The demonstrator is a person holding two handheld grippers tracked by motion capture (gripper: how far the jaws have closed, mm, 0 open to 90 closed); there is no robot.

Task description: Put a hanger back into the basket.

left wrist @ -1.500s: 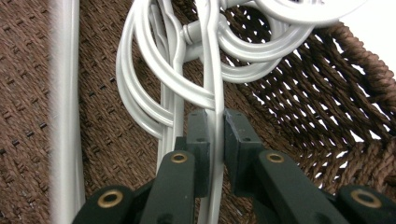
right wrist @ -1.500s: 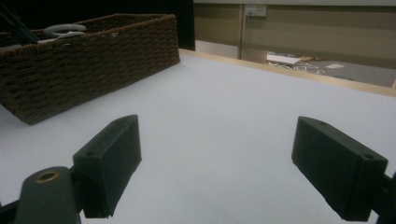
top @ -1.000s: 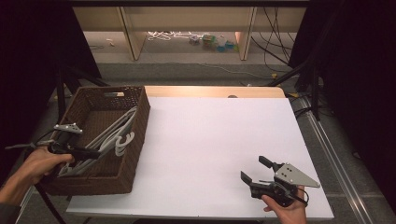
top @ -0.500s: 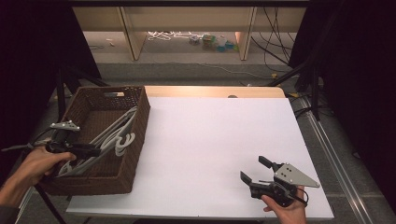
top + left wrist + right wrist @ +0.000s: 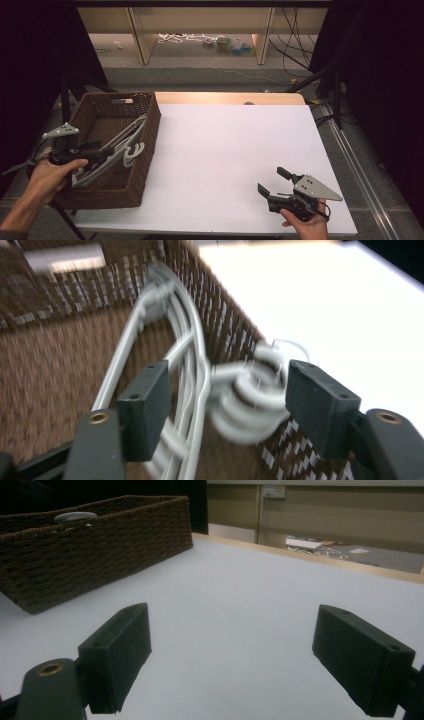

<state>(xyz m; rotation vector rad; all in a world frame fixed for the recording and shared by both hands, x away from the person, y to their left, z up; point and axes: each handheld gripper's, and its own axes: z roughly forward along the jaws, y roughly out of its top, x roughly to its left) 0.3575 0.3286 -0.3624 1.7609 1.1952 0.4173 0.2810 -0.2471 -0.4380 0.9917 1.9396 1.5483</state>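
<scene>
My left gripper (image 5: 220,405), jaws wide and empty, straddles grey plastic hangers (image 5: 195,375) running lengthwise ahead in the brown wicker basket (image 5: 147,150)

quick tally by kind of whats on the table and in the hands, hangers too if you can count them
basket: 1
tongs: 2, left open over the hangers, right open above the bare table
grey hangers: a tangled bundle in the basket, count can't be told
total: 3, plus the hanger bundle
</scene>
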